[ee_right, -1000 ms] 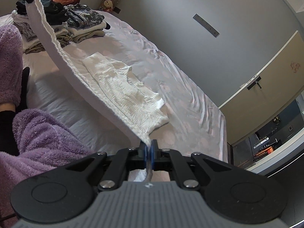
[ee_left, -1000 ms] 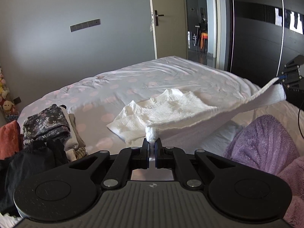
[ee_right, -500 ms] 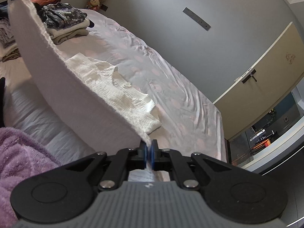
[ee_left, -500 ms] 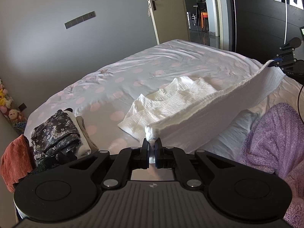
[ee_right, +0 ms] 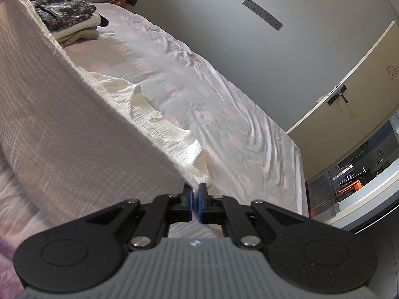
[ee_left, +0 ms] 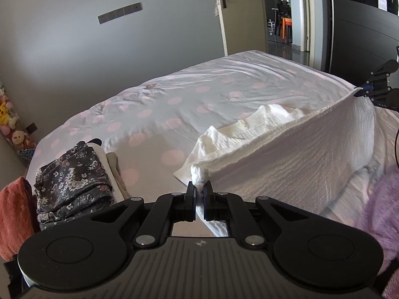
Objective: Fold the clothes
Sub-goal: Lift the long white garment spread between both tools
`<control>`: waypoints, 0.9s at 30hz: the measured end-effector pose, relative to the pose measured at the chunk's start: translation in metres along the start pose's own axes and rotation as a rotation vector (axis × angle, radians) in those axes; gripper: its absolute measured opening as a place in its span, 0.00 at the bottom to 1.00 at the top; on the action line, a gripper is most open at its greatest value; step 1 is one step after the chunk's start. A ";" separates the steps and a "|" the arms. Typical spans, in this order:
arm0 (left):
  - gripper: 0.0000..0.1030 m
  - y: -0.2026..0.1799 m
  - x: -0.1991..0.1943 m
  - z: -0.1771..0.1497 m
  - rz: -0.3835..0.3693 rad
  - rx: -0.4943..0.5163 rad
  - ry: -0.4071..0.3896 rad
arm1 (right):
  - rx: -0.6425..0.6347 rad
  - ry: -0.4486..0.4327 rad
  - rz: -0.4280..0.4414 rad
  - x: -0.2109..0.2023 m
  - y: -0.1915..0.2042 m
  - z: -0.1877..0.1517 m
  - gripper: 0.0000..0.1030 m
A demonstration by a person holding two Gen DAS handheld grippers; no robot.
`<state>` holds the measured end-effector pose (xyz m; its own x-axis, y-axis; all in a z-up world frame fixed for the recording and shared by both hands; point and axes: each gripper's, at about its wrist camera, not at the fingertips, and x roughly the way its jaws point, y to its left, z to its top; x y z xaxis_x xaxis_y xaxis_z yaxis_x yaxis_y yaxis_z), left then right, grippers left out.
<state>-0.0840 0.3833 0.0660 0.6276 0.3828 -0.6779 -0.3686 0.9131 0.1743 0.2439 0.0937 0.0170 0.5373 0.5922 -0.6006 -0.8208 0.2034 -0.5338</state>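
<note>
A white textured garment lies on the bed with its near edge lifted and stretched taut between my two grippers. My left gripper is shut on one bunched corner of it. My right gripper is shut on the other corner; it also shows in the left wrist view at the far right. In the right wrist view the raised cloth fills the left side, and the rest of the garment lies flat behind it.
The bed has a pale sheet with pink dots. A pile of folded clothes topped by a dark floral piece sits at the left, beside an orange cloth. A purple fleece sleeve is at right. Stuffed toys line the wall.
Both grippers have lifted the garment's near edge higher and carried it forward over the part lying on the bed. The raised cloth now stands taller and closer to the far edge.
</note>
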 end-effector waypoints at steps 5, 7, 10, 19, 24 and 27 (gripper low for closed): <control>0.03 0.022 0.060 0.014 0.024 -0.029 0.031 | 0.000 0.001 -0.002 0.054 -0.006 0.021 0.05; 0.03 0.031 0.087 0.021 0.034 -0.050 0.046 | 0.004 0.005 0.000 0.077 -0.012 0.030 0.05; 0.03 0.046 0.126 0.032 0.055 -0.072 0.061 | 0.011 0.011 0.003 0.112 -0.019 0.043 0.05; 0.03 0.076 0.245 0.055 0.096 -0.103 0.153 | 0.044 0.051 0.012 0.224 -0.035 0.074 0.05; 0.03 0.083 0.299 0.056 0.106 -0.106 0.198 | 0.057 0.087 0.019 0.280 -0.031 0.074 0.05; 0.03 0.086 0.325 0.055 0.109 -0.103 0.216 | 0.072 0.107 0.024 0.304 -0.028 0.072 0.05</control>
<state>0.1260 0.5937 -0.1004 0.4233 0.4292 -0.7979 -0.5009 0.8447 0.1886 0.4165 0.3240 -0.1073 0.5314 0.5121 -0.6748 -0.8436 0.2474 -0.4766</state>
